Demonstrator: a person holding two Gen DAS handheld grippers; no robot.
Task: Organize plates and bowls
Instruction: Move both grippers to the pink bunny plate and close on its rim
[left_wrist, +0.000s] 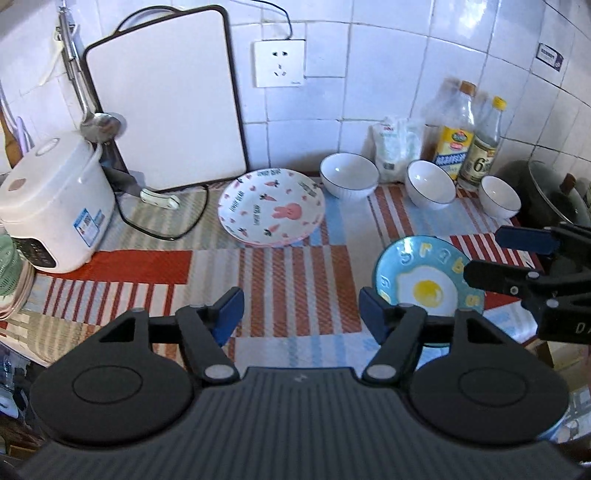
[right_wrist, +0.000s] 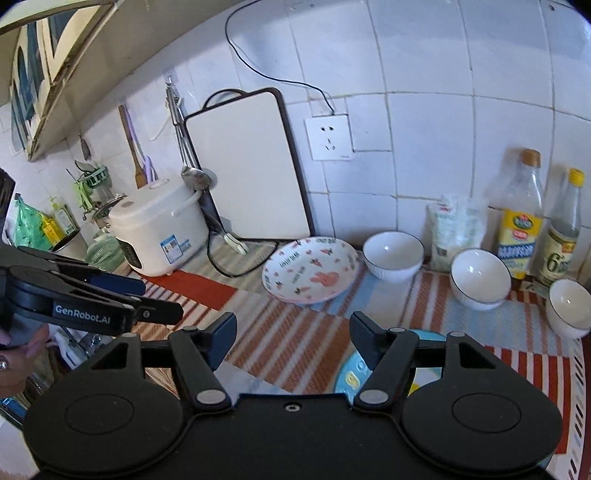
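Note:
A pink rabbit-print plate lies on the striped cloth near the wall. A blue plate with a fried-egg picture lies nearer, at the right. Three white bowls stand in a row by the wall; they also show in the right wrist view. My left gripper is open and empty above the cloth, left of the blue plate. My right gripper is open and empty, its right finger over the blue plate's edge.
A white rice cooker with its black cord stands at the left. A white cutting board leans on the tiled wall. Two bottles and a bag stand behind the bowls. A dark pot sits far right.

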